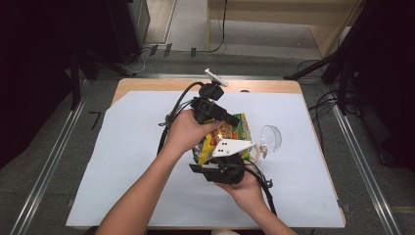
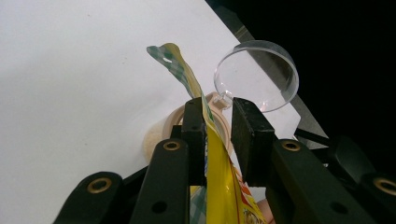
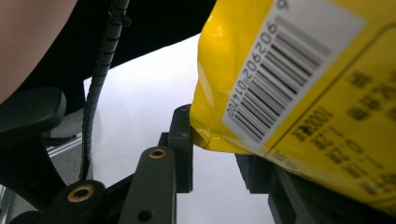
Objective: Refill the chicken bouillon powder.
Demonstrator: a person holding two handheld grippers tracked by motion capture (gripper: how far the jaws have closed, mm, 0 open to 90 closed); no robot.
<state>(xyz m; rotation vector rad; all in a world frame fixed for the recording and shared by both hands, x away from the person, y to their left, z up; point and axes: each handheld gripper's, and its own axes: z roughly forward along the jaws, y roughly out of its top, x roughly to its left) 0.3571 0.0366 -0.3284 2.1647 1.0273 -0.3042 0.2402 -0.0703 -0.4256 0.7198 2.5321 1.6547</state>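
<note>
Mid-table, snack bag [image 1: 230, 134] is held up off the white sheet [image 1: 127, 161] btwn both grippers. Left gripper [image 2: 218, 135], jaws spread, straddles the bag's top seal; right gripper [image 3: 219, 149] pinches its bottom corner. Clear bowl [image 1: 270, 138] at 3 o'clock. Prob. opening step; next: left clamps seal, pull apart.

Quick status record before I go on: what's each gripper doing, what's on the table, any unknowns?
surface: table under a white sheet
held item: yellow snack bag, lifted between both grippers
left gripper: the bag's thin edge runs between its fingers; a gap shows on one side, so grip unclear
right gripper: bag's barcode corner sits between its fingers; contact hidden
other items: clear dome lid and tape roll on the sheet, beside the bag
unknown: whether the bag is sealed or open
</note>
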